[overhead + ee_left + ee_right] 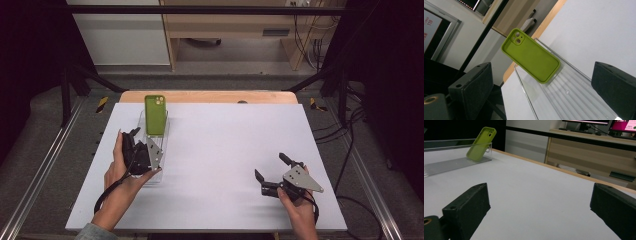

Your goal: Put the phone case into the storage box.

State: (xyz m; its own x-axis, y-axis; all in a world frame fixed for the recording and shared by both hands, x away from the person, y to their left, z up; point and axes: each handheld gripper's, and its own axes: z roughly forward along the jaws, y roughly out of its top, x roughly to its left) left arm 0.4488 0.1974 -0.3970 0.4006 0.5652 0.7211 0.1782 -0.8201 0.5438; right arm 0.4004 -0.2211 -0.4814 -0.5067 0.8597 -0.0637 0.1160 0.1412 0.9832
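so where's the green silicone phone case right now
In the high view the green silicone phone case leans at the far end of the clear ribbed plastic rack on the table's left side, just beyond the left gripper.

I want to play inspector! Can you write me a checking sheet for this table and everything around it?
Surface: white rectangular table top, wooden far edge.
Job's things: green rubbery phone case leaning upright in the clear ribbed plastic rack.
Clutter: nothing seen.
Grippers: left tool open beside the rack; right tool open over bare table.
Cables: black cable trails from left tool; more hang at the back right.
Surroundings: wooden desk behind, dark frame bars.
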